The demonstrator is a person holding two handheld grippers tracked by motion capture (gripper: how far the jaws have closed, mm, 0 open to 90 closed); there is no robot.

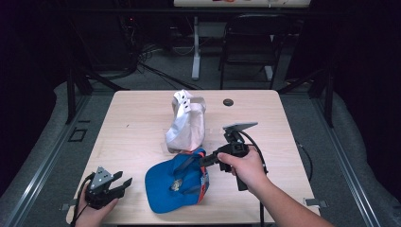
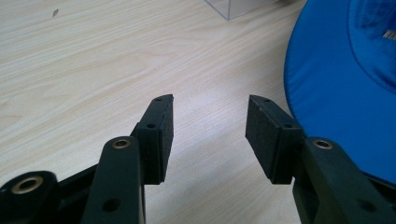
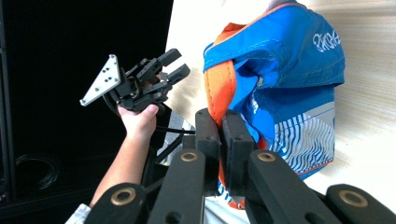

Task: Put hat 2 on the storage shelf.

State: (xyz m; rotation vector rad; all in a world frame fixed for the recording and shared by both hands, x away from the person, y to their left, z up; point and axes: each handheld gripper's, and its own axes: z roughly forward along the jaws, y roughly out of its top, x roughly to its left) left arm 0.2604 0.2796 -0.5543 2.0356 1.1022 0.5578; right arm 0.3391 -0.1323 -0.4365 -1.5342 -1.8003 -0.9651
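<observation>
Right gripper (image 1: 204, 161) clamped tight on the orange-edged rim of a blue cap (image 1: 177, 182), near the cap's back edge; in the right gripper view the two pads (image 3: 208, 135) pinch that orange band (image 3: 219, 88) between them, blue fabric with a white wave print hanging just past them. Held from the right by a hand (image 1: 246, 168) wrapped round the gripper's body, grey plate (image 1: 240, 126) up top, cable trailing back toward the tabletop's near edge.

Blue cap low in the middle of the tabletop (image 1: 137, 118), toward the near edge, open side up, brim pointing near-left, a small badge showing inside. Gripped rim lifted off the wood on the right side; rest of the cap apparently resting on the surface.

Left gripper (image 1: 124, 183) released, jaws standing apart with only bare wood between them in the left gripper view (image 2: 209, 135). Resting at the near-left corner of the tabletop, held by the left hand (image 1: 90, 210), pointing right toward the cap, near it but not touching. Cap's blue brim (image 2: 336, 84) just beside the right-hand pad in that view.

Behind the cap, at the tabletop's middle, a white cap (image 1: 187, 123) standing up on a clear stand (image 2: 233, 7), its strap with holes uppermost. Blue cap's far rim just in front of it; contact not clear. Small dark round thing (image 1: 228, 101) near the far edge, well apart from both caps. Beyond the tabletop, a dark chair (image 1: 250, 42) and cables on the floor.
</observation>
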